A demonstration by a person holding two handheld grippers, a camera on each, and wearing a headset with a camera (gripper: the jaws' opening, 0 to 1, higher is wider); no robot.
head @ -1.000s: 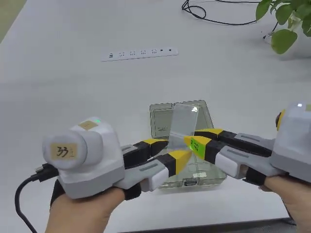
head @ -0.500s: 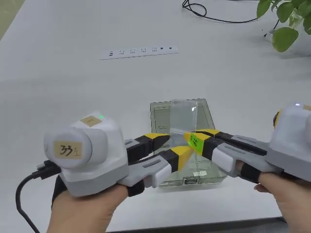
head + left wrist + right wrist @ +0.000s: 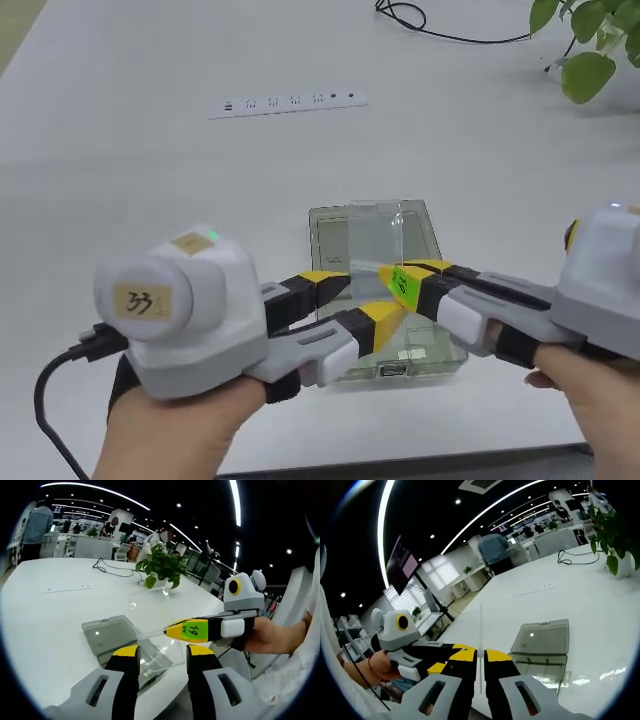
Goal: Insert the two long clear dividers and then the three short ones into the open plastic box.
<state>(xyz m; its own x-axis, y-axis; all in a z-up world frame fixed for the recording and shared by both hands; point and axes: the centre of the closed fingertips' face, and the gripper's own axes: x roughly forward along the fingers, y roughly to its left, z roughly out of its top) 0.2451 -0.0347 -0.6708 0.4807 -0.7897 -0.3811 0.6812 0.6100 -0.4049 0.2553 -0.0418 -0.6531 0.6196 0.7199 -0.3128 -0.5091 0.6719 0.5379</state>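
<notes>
Clamping divider (image 3: 480, 625) in right tool (image 3: 480, 655); holding left tool (image 3: 162, 651) apart, empty. Best: stand upright over box (image 3: 540, 650), square ends to walls, lower straight.

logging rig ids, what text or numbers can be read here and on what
"33", with a blurred mark after it: handwritten on the tan sticker on the round rear end of the left gripper.
"39": on the green sticker on one of the right gripper's fingers.
Power strip: markings too small to read.
</notes>
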